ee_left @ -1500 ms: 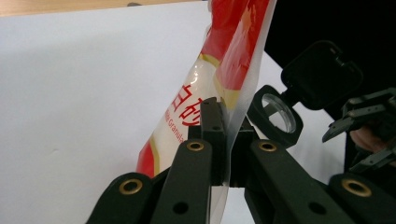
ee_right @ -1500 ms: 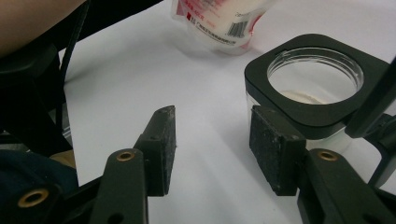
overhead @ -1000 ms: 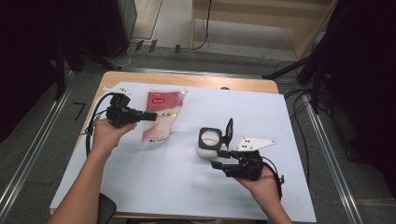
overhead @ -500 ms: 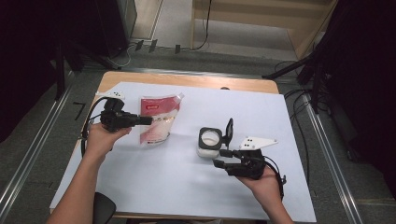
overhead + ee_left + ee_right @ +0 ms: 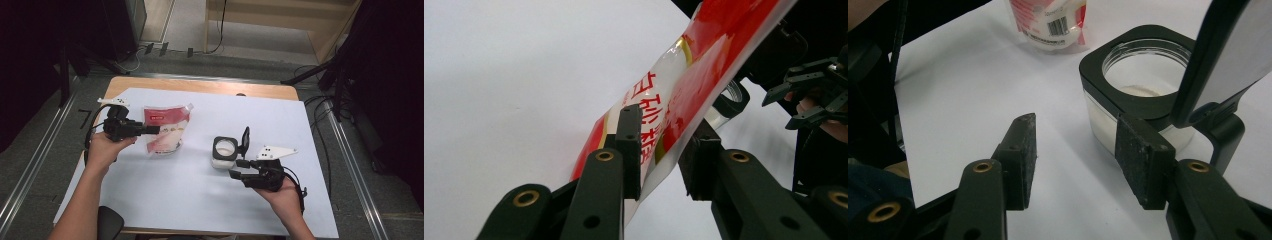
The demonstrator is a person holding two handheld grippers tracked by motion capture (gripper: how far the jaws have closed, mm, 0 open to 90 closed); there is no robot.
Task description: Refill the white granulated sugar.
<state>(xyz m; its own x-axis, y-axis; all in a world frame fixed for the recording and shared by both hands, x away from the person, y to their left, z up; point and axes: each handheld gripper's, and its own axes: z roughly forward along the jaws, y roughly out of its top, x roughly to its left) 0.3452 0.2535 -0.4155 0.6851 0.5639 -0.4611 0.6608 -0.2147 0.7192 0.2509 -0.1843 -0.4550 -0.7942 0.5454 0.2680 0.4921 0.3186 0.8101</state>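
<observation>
Pouch [image 5: 165,130] freed on table, left tool [image 5: 156,129] just opened.

surface: wooden table [image 5: 200,86] | cover: white sheet [image 5: 175,200] | on sheet: red pouch [image 5: 165,131] at 10 o'clock; open-lidded jar [image 5: 224,152] near centre

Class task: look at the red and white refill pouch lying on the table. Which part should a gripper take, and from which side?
Probably the flat side edge of the pouch, from the table's left, where the left gripper sits. That edge is thin enough to fit between jaws; the filled lower body bulges, and the spout corner is small.
</observation>
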